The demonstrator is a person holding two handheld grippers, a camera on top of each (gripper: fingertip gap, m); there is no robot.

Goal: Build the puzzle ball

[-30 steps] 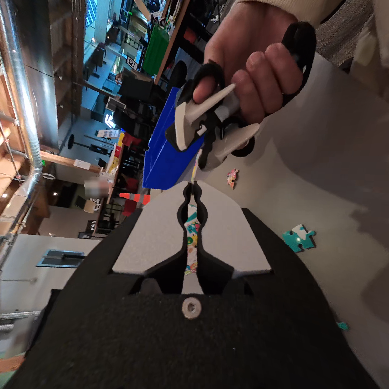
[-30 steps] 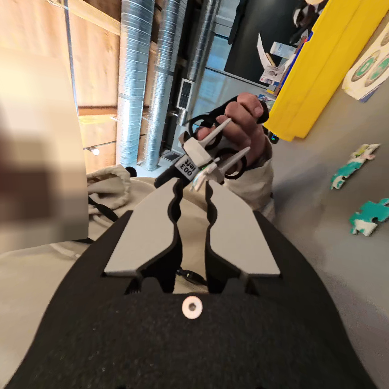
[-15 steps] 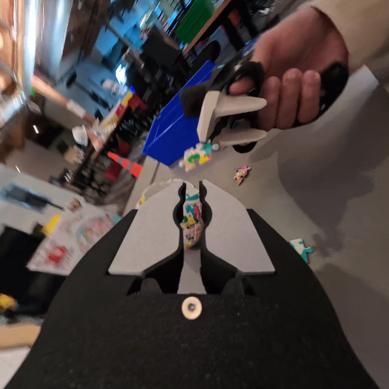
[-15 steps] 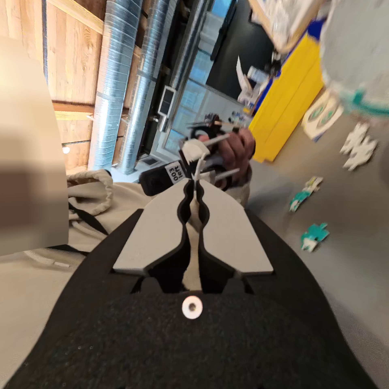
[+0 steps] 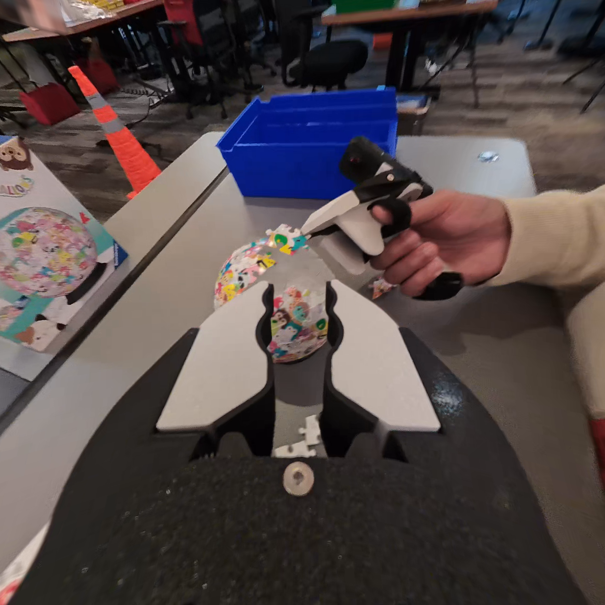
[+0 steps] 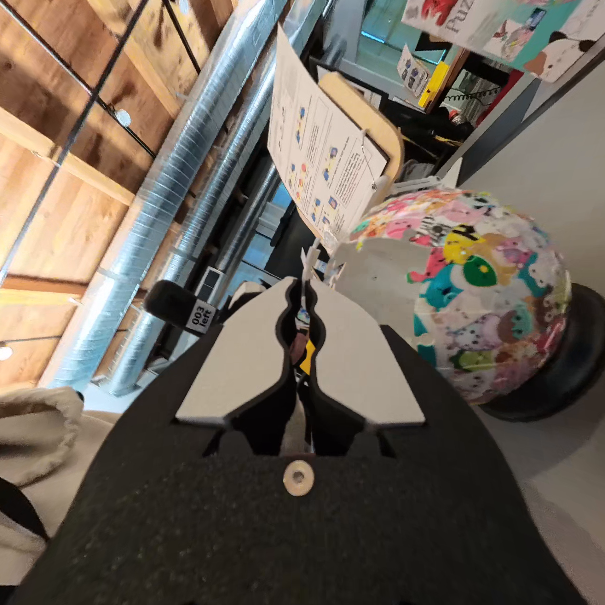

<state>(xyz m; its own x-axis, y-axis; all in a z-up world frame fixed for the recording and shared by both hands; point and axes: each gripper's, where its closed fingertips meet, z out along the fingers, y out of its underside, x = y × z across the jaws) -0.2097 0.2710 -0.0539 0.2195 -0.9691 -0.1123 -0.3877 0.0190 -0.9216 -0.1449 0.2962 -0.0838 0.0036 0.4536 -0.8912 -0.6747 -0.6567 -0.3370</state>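
On the desk [image 5: 170, 294], centre, the puzzle ball [image 5: 262, 288] sits on a dark stand, part-built with a gap on top. Right gripper [image 5: 306, 233] is clamped on a loose piece [image 5: 284, 237] at the gap's rim (presumably for insertion). Left gripper [image 5: 296, 288] is apart, straddling the ball's near side. Far blue bin [image 5: 311, 154]: contents not visible.

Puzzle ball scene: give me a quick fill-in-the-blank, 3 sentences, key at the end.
1. The right gripper holds a puzzle piece at the ___ of the puzzle ball.
2. The bin behind the ball is ___.
3. The left gripper is ___, gripping nothing.

Missing words: top; blue; open
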